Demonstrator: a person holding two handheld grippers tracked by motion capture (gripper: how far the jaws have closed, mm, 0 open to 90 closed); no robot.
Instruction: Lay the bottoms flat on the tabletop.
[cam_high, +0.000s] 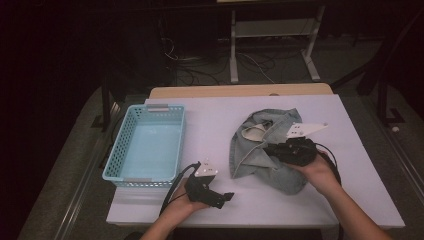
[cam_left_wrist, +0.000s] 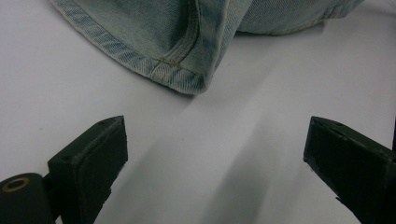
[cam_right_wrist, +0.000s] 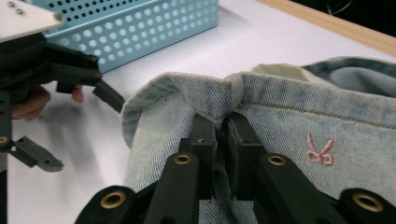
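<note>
A crumpled pair of light blue jeans (cam_high: 265, 145) lies on the white table (cam_high: 210, 125), right of the middle. My right gripper (cam_high: 274, 149) rests on top of the jeans. In the right gripper view the right gripper (cam_right_wrist: 221, 125) is shut on a fold of the jeans (cam_right_wrist: 289, 121) at a seam, near a small pink embroidered mark (cam_right_wrist: 320, 149). My left gripper (cam_high: 227, 196) lies low near the table's front edge, left of the jeans, jaws wide apart. In the left gripper view the left gripper (cam_left_wrist: 215, 149) frames bare table, with the jeans' hem (cam_left_wrist: 177, 70) beyond it.
A light blue perforated basket (cam_high: 147, 142) stands on the left part of the table, with nothing in it. Behind the table are a wooden edge (cam_high: 240, 91), floor cables and a white frame's legs (cam_high: 272, 50). The surroundings are dark.
</note>
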